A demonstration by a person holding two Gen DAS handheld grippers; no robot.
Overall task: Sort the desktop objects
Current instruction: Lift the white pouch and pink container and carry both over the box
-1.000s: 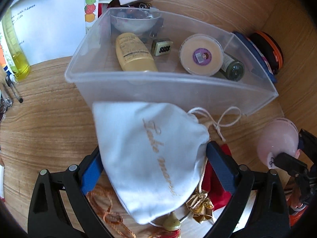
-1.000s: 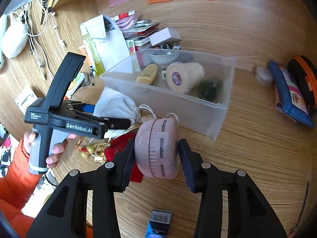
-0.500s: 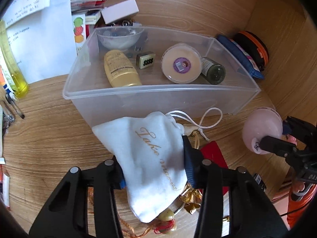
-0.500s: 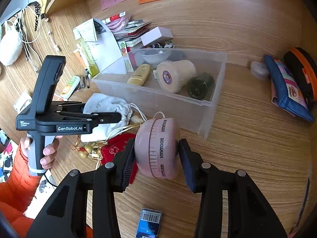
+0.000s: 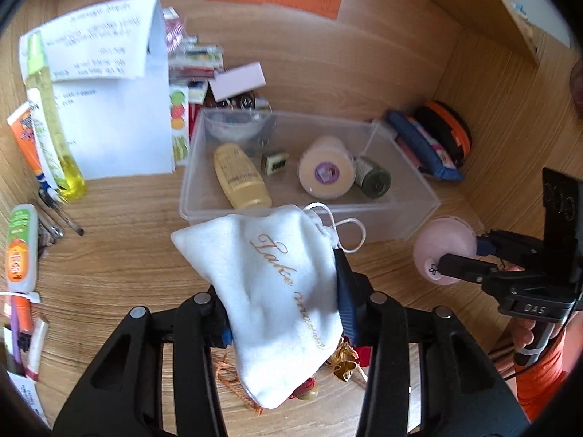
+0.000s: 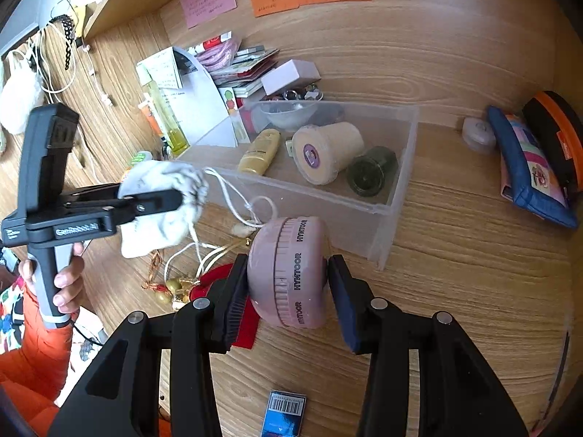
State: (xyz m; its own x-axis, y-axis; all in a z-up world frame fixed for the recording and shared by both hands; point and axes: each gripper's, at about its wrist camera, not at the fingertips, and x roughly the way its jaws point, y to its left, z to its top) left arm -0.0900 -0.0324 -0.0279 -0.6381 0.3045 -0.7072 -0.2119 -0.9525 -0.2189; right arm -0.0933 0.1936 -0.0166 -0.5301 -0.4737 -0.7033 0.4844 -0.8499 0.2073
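My left gripper (image 5: 282, 306) is shut on a white drawstring pouch (image 5: 269, 291) with gold lettering, held above the desk just in front of the clear plastic bin (image 5: 193, 182). In the right wrist view the pouch (image 6: 164, 225) hangs from that left gripper (image 6: 164, 200), its cord trailing down toward the desk. My right gripper (image 6: 288, 291) is shut on a round pink case (image 6: 291, 273) marked HYNTOOR, near the bin's front corner (image 6: 382, 240). The bin holds a yellow bottle (image 5: 240, 178), a cream tub (image 5: 326, 176), a dark jar (image 5: 373, 182) and a bowl (image 5: 233, 127).
A red pouch (image 6: 218, 280) and gold trinkets (image 6: 171, 287) lie on the desk under the grippers. A blue pencil case (image 6: 528, 167) and an orange-black case (image 6: 557, 127) sit at the right. Papers, tubes and a yellow bottle (image 5: 54, 138) crowd the left. A small blue barcode box (image 6: 284, 415) lies in front.
The left gripper's jaws closed on the white pouch and lifted it off the desk, away from the trinkets. The right gripper kept still with the pink case.
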